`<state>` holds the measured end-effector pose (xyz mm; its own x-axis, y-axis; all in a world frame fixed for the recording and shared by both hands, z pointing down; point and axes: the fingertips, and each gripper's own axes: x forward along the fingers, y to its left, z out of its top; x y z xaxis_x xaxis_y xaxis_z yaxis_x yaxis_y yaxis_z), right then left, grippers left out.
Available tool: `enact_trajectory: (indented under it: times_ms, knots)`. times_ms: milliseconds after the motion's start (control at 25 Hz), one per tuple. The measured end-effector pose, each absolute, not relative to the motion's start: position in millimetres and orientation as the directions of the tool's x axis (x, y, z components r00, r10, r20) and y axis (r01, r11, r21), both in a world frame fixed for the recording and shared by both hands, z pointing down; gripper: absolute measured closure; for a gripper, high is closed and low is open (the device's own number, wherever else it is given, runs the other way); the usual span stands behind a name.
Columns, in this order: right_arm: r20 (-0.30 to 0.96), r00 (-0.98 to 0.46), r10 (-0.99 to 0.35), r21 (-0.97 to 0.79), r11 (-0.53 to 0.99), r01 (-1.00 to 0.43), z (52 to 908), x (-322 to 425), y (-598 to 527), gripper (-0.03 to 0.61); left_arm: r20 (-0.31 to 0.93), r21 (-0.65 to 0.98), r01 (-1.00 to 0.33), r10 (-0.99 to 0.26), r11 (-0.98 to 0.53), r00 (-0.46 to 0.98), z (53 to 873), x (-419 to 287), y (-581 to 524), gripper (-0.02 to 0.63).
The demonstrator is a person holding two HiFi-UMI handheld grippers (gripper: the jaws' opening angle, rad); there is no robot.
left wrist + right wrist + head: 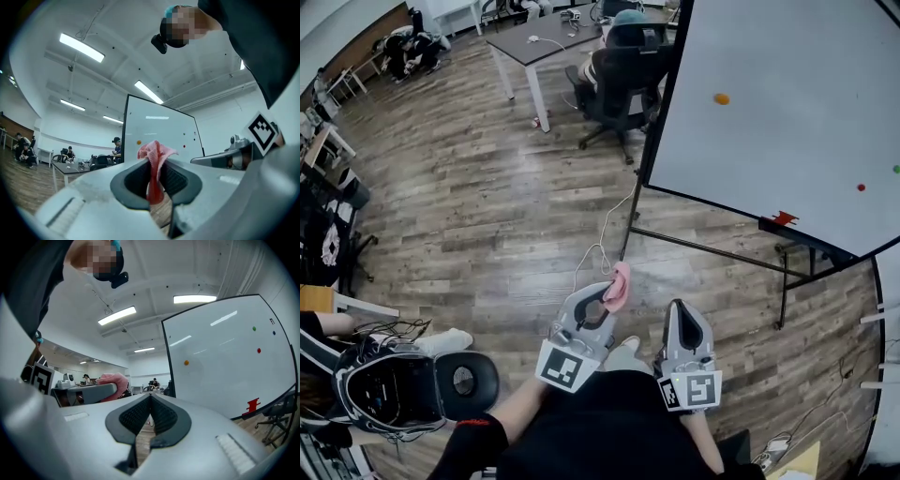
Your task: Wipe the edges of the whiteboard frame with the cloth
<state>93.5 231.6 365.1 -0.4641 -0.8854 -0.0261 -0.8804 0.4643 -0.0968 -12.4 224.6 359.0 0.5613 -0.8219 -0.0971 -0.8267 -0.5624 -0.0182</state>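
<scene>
Whiteboard (787, 103) upper right, not reached yet; cloth (619, 283) pinched in left gripper (602, 300), lower centre.
Board stands well apart from both grippers, black frame (660, 112) untouched. Left gripper's jaws are closed on the pink cloth, with a tuft sticking out past the tips. Right gripper (680, 311) is just right of it, jaws together, nothing held. Step looks like the approach. To do it well: go for the near left frame edge, press the loose tuft rather than the jaw tips on the bar, run along its length, and grip firmly so the cloth doesn't pull out. Hidden: board's top and right edges are cut off in head view; lower rail runs out at right; red item (784, 218) on the rail is too small to name; how much cloth sits inside the jaws is unclear.
</scene>
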Motion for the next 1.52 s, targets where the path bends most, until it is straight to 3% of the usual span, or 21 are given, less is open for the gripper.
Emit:
enact_trajectory:
  times_ms: [360, 800, 1080, 1520]
  knots:
    - [-0.014, -0.514, -0.858, -0.083, 0.513, -0.854, 367.6, 122.7, 181.6, 0.577, -0.106, -0.049, -0.849, -0.842, -0.527, 0.529, 354.5, 16.9, 174.3, 0.566]
    - [0.007, -0.492, -0.87, -0.071, 0.491, -0.868, 364.1, 105.0, 103.6, 0.577, -0.108, -0.002, -0.85, -0.845, -0.527, 0.524, 347.3, -8.7, 86.6, 0.566]
    - [-0.017, -0.43, -0.903, -0.042, 0.43, -0.902, 351.6, 101.0, 42.5, 0.577, -0.202, -0.186, -0.785, -0.759, -0.591, 0.619, 309.9, -7.2, 16.9, 0.566]
    - [-0.086, -0.324, -0.942, 0.014, 0.324, -0.946, 331.7, 98.3, -13.6, 0.577, -0.217, -0.387, -0.668, -0.641, -0.636, 0.736, 272.3, 5.2, -35.5, 0.569]
